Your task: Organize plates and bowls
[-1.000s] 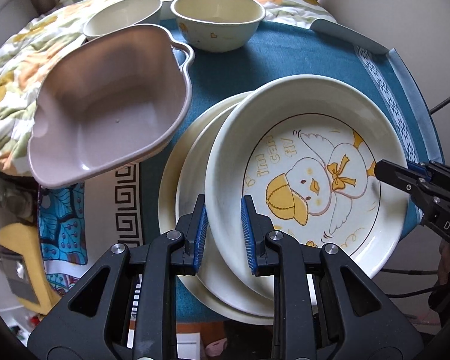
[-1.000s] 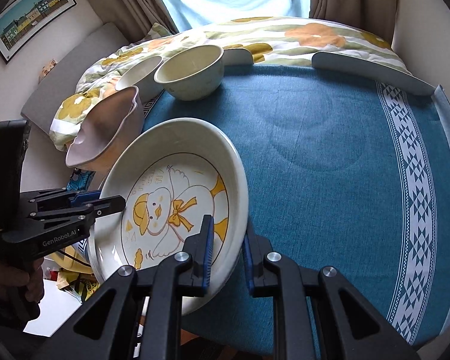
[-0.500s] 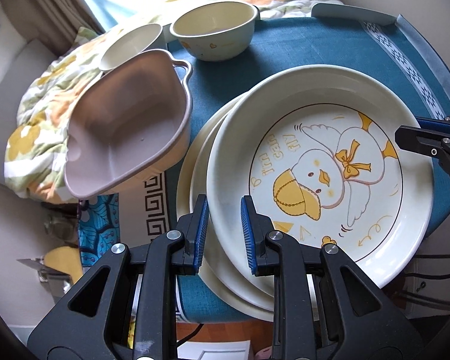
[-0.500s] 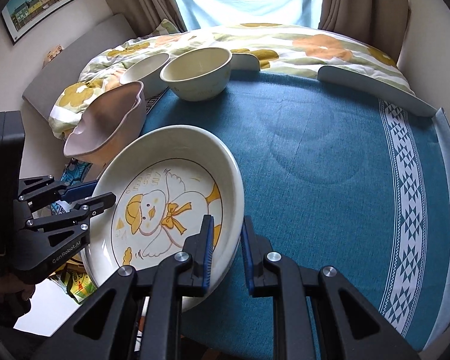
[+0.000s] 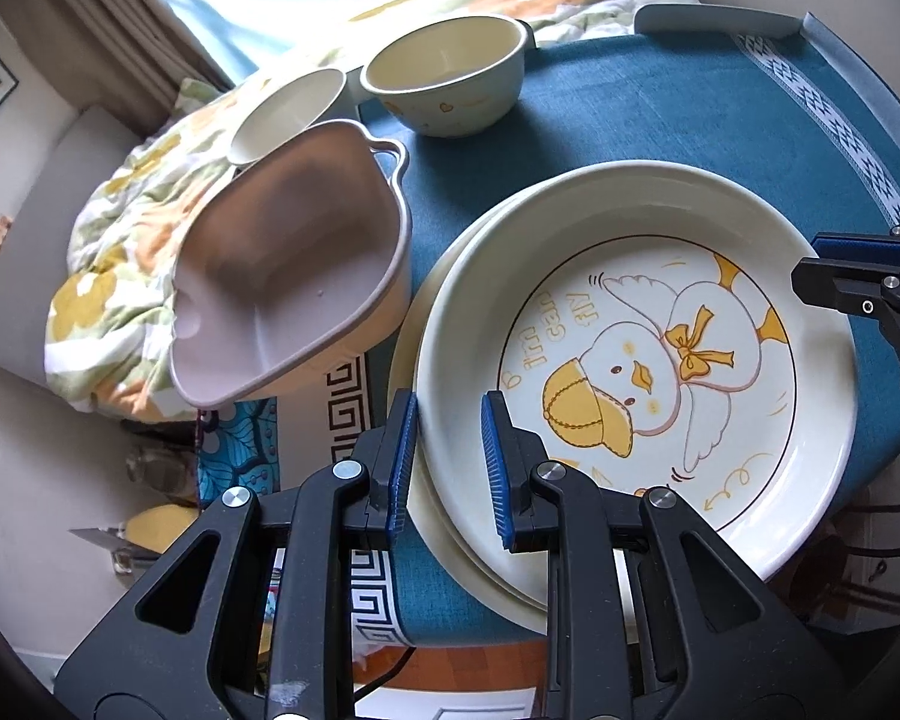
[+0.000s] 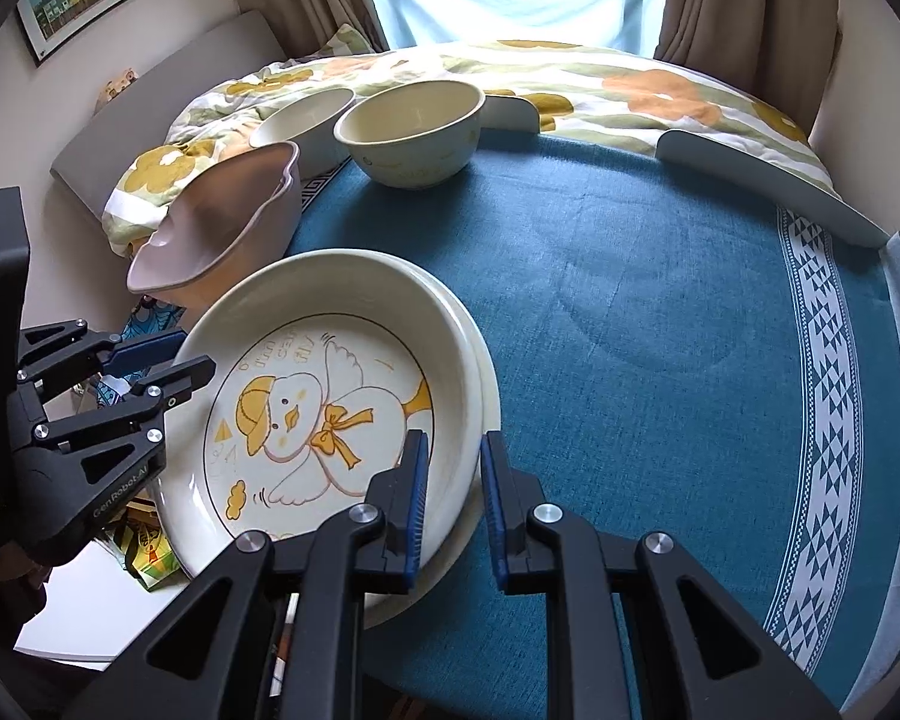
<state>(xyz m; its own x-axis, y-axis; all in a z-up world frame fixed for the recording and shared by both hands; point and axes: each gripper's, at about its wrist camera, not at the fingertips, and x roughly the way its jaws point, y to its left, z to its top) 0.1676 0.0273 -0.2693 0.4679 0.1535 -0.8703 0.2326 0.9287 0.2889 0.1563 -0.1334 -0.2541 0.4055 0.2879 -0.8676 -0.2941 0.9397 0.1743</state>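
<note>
A cream duck-print plate lies on top of a stack of plain cream plates at the table's near left edge. My left gripper straddles the duck plate's rim with its jaws apart, not squeezing it. My right gripper straddles the opposite rim of the stack, jaws also apart. A pink square dish sits to the left. Two cream bowls stand at the back.
The table carries a blue cloth with a white patterned border. A floral quilt lies behind it under a window. The stack overhangs the table edge; floor clutter lies below.
The duck plate has come down level onto the plain plates. Both grippers have loosened from its rim, and the views have risen a little.
</note>
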